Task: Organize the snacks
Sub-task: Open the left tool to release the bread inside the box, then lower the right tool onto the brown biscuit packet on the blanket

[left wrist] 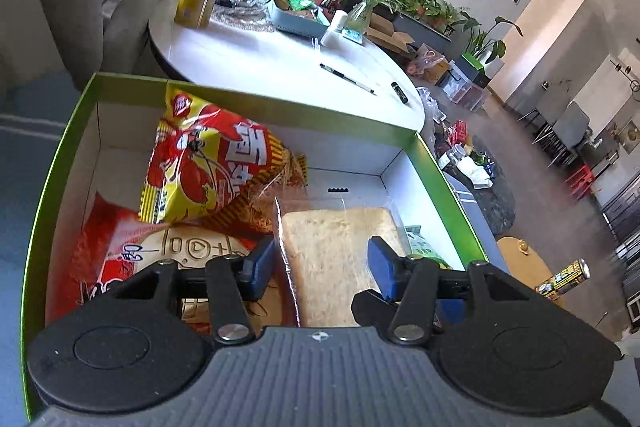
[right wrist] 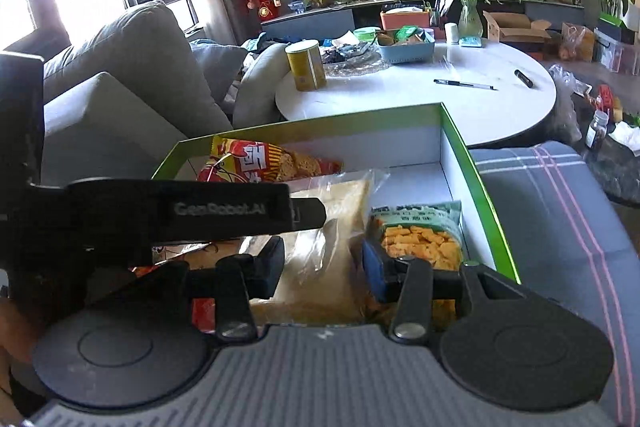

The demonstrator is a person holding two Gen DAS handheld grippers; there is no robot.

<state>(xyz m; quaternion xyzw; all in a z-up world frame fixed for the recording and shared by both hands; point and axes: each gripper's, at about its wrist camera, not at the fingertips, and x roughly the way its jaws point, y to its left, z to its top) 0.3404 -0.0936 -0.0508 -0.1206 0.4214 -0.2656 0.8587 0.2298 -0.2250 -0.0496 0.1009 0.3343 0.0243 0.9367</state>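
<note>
A green-rimmed white box [left wrist: 256,95] holds several snack packs. In the left wrist view a red and yellow crayfish chip bag [left wrist: 208,167] lies at the back, a red bag [left wrist: 104,251] at the left, and a clear-wrapped bread slice [left wrist: 336,251] in the middle. My left gripper [left wrist: 322,263] is open and hovers over the bread, not gripping it. In the right wrist view the box [right wrist: 492,211] shows the chip bag [right wrist: 272,159], the bread [right wrist: 328,259] and a green pack of orange crackers [right wrist: 420,239]. My right gripper [right wrist: 320,267] is open above the bread. The left gripper's black body [right wrist: 180,211] crosses this view.
A round white table [right wrist: 400,95] behind the box carries a yellow canister [right wrist: 306,65], a blue basket of snacks [right wrist: 404,47], a pen [right wrist: 464,83] and a marker [right wrist: 524,78]. A grey sofa [right wrist: 120,67] stands at the left. The box rests on a plaid cushion [right wrist: 560,227].
</note>
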